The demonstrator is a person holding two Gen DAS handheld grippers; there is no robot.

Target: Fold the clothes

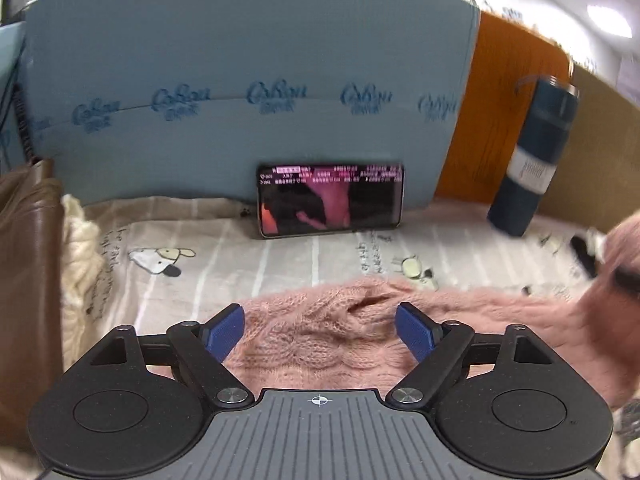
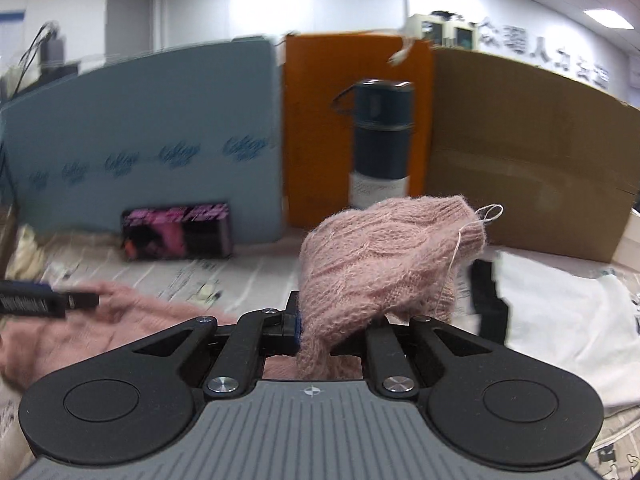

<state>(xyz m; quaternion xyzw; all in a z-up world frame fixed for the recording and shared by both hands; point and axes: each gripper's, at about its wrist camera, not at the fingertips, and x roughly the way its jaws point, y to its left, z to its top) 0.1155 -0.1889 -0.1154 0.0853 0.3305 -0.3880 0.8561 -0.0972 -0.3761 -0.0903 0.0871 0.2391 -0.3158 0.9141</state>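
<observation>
- Right wrist view shows the right claw [image 2: 316, 320] clamped on a bunch of the pink sweater [image 2: 380, 256], which is lifted into a mound at mid-frame, a loose thread [image 2: 486, 214] trailing at its upper right.
- Left wrist view shows the left claw [image 1: 320, 330] spread wide with nothing pinched; its blue pads [image 1: 224, 334] flank the sweater's knit, which lies on the printed cloth [image 1: 280, 264] covering the surface.
- Progress, as I judge it: early to middle. One part is raised as if for a fold, but no tidy folded shape shows yet, and most of the garment lies spread across the lower frame.
- Only the right view shows a white garment [image 2: 560, 312] at lower right, apparently waiting, and the left claw's dark body at the left edge.
- Only the left view shows a cream knit [image 1: 80, 256] and brown leather item [image 1: 28, 264] at the left edge.
- Both show the phone [image 1: 330, 200] and the flask [image 1: 534, 160] behind.
</observation>
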